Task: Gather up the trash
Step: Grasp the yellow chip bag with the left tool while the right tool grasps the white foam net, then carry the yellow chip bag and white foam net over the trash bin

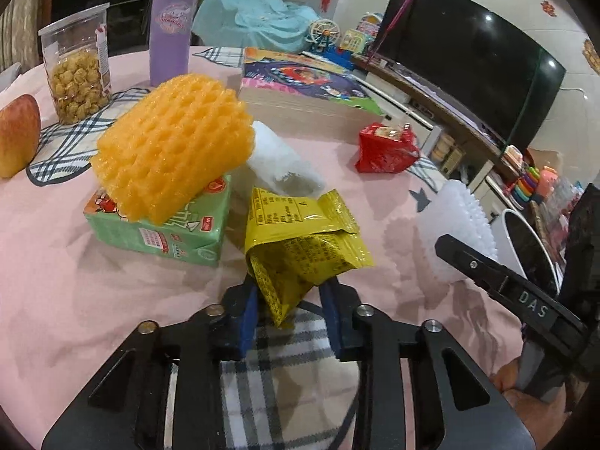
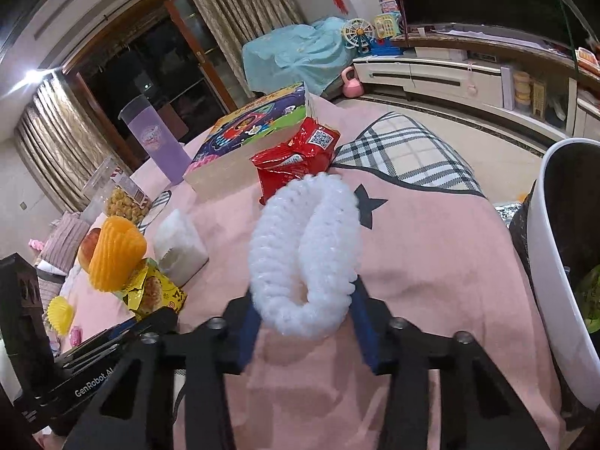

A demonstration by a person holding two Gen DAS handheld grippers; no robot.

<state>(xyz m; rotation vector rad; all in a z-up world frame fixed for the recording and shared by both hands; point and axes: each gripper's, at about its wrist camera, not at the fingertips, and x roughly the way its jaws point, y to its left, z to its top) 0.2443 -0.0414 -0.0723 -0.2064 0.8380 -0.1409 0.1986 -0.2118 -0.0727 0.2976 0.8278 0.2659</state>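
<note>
The left tool pinches the yellow snack wrapper and the right tool squeezes the white foam fruit net, both over the counter. The white bin waits beside. The red wrapper, orange foam net and green juice carton are still left.

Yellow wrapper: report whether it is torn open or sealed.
Torn open: the yellow wrapper is crumpled, its end gaping, pinched in the left gripper.
</note>
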